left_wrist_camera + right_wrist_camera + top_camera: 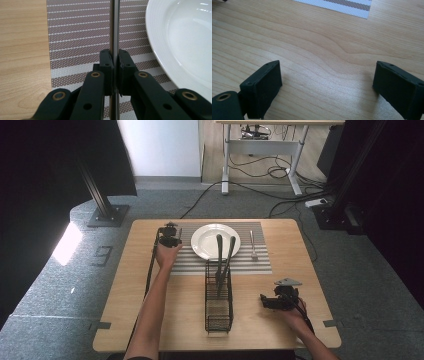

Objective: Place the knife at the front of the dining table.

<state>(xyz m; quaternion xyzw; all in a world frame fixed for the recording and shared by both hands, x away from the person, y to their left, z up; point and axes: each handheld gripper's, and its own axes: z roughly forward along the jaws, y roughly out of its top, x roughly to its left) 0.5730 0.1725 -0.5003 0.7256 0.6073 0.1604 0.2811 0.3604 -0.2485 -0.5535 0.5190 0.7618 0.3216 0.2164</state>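
Note:
My left gripper [170,238] is shut on a slim silver utensil [115,25], seen edge-on so I cannot tell its kind. It lies along the striped placemat [80,30], just left of the white plate [180,37]. In the high view the utensil [180,234] runs beside the plate [215,241] at the mat's left end. A fork [253,245] lies on the mat right of the plate. My right gripper [267,301] rests near the table's front right, its jaws wide apart over bare wood [327,77] with nothing between them.
A black wire basket [218,312] stands in the middle of the table, holding two dark-handled utensils [224,257] that lean over the plate's near edge. A corner of the placemat [352,6] lies beyond the right gripper. Cables and a desk frame sit on the floor behind.

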